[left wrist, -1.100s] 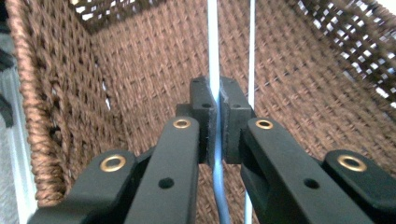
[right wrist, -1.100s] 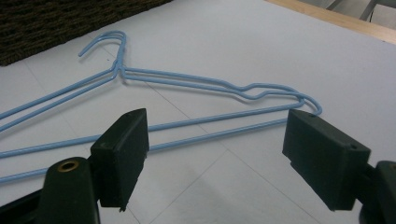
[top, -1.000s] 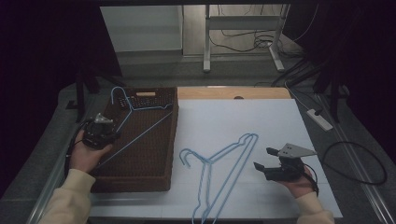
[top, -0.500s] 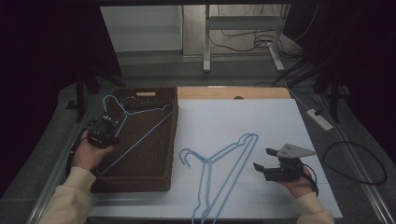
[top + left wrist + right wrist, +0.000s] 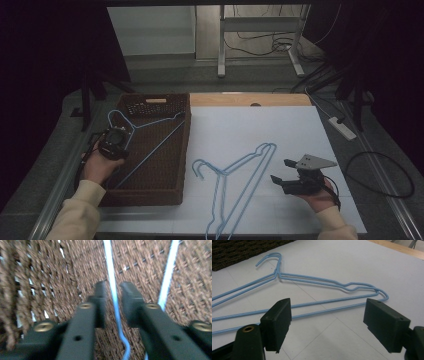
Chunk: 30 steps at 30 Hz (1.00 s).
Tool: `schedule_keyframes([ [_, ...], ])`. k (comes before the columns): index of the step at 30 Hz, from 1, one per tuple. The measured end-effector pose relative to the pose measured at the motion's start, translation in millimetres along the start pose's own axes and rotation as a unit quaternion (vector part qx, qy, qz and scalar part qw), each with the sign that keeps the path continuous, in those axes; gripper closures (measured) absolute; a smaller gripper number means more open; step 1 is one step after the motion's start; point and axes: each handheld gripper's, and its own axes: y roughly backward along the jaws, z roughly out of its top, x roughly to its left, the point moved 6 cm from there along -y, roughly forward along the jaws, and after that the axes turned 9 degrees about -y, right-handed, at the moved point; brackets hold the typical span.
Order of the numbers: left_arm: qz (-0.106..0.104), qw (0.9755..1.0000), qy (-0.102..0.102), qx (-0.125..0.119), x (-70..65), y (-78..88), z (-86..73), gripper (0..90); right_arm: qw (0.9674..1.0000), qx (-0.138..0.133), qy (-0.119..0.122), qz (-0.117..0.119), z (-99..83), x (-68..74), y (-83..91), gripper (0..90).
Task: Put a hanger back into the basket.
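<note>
Nearest the person, the right gripper is resting in the right hand low over the white sheet-covered table, with its jaws standing wide apart and nothing between them. In the right gripper view, those black jaws are framing a stack of light blue wire coat hangers that is lying flat on the white surface just ahead of them, untouched. In the high view, this stack is lying near the middle of the table, with its hooks pointing toward the basket and its long bars running down toward the near edge.

To the left, a long dark brown woven wicker basket is sitting on the table, its near wall close to the person's pale sleeve. The left hand is holding the left gripper over the basket's left rim.

Inside the basket, a single light blue wire coat hanger is lying across the woven floor, with its hook reaching over the far left corner. In the left gripper view, the left gripper's jaws have just been opening; they are now standing slightly parted on either side of one thin wire of that hanger, with a sliver of gap showing on both sides, so the wire is running between them without being pinched. A second wire of the same hanger is lying to the right.

Beyond the basket, a bare wooden strip is edging the table's far side.
</note>
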Motion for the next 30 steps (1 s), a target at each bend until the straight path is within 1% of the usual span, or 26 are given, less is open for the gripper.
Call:
schedule_keyframes([
  [2, -0.004, 0.9997, 0.001, -0.024, -1.0, 6.0, 1.0, 62.2, 1.0, 0.0, -0.001, 0.0, 0.0, -0.3, 0.1, 23.0],
  [3, -0.009, 0.9992, 0.005, -0.038, -1.8, 9.8, 1.3, 57.8, 1.0, 0.0, -0.002, 0.0, 0.0, -0.5, 0.1, 23.0],
  [4, -0.014, 0.9984, 0.009, -0.053, -2.5, 14.2, 1.7, 53.9, 1.0, 0.0, -0.002, 0.0, 0.0, -0.6, 0.2, 23.0],
  [6, -0.024, 0.9954, 0.017, -0.091, -4.3, 24.1, 2.4, 47.4, 1.0, -0.001, -0.002, 0.001, 0.2, -0.4, 0.4, 23.0],
  [8, -0.037, 0.991, 0.021, -0.127, -6.9, 34.8, 2.7, 42.6, 1.0, -0.002, -0.002, 0.0, 0.4, -0.2, 0.5, 23.0],
  [10, -0.053, 0.9855, 0.02, -0.16, -10.0, 46.0, 2.4, 40.9, 1.0, -0.001, -0.002, 0.001, 0.4, -0.1, 0.2, 23.0],
  [11, -0.061, 0.9825, 0.021, -0.175, -12.0, 51.3, 2.3, 40.4, 1.0, -0.001, -0.002, 0.001, 0.3, 0.0, 0.0, 23.0],
  [13, -0.081, 0.9745, 0.019, -0.209, -17.7, 63.5, 2.1, 39.8, 1.0, -0.001, -0.002, 0.001, 0.4, 0.1, -0.2, 23.0],
  [15, -0.088, 0.9707, 0.018, -0.223, -21.5, 69.2, 1.8, 39.5, 1.0, -0.001, -0.002, 0.001, 0.6, 0.1, -0.3, 23.0],
  [16, -0.092, 0.9681, 0.016, -0.233, -24.6, 72.9, 1.6, 39.2, 1.0, -0.002, -0.002, 0.001, 0.7, 0.1, -0.4, 23.0],
  [17, -0.095, 0.9666, 0.014, -0.238, -26.5, 74.8, 1.3, 39.1, 1.0, -0.001, -0.002, 0.001, 0.7, 0.2, -0.4, 23.0],
  [18, -0.099, 0.9641, 0.013, -0.246, -29.8, 77.1, 0.9, 39.0, 1.0, -0.001, -0.002, 0.002, 0.7, 0.2, -0.4, 23.0],
  [19, -0.103, 0.9624, 0.012, -0.251, -32.3, 78.7, 0.5, 38.9, 1.0, -0.001, -0.002, 0.002, 0.8, 0.1, -0.3, 23.0],
  [20, -0.104, 0.9603, 0.012, -0.258, -34.8, 80.2, 0.4, 38.9, 1.0, -0.002, -0.004, 0.003, 1.0, 0.0, -0.1, 23.0],
  [21, -0.107, 0.9588, 0.01, -0.263, -36.7, 81.4, 0.3, 38.9, 1.0, -0.002, -0.004, 0.002, 1.2, -0.5, 0.0, 23.0],
  [23, -0.113, 0.9534, 0.006, -0.28, -42.2, 85.1, -0.2, 38.9, 1.0, -0.004, -0.007, 0.003, 1.6, -1.3, 0.0, 22.9],
  [25, -0.119, 0.9494, 0.004, -0.291, -46.8, 87.6, -0.5, 38.6, 1.0, -0.004, -0.009, 0.002, 1.6, -2.6, -0.1, 22.9],
  [28, -0.127, 0.9435, -0.008, -0.306, -56.1, 91.8, -1.1, 38.5, 0.9999, -0.004, -0.011, 0.0, 2.0, -3.2, -0.6, 22.8],
  [30, -0.127, 0.9421, -0.013, -0.31, -60.1, 93.6, -1.6, 38.3, 0.9999, -0.004, -0.012, 0.0, 2.1, -3.2, -1.4, 22.7],
])
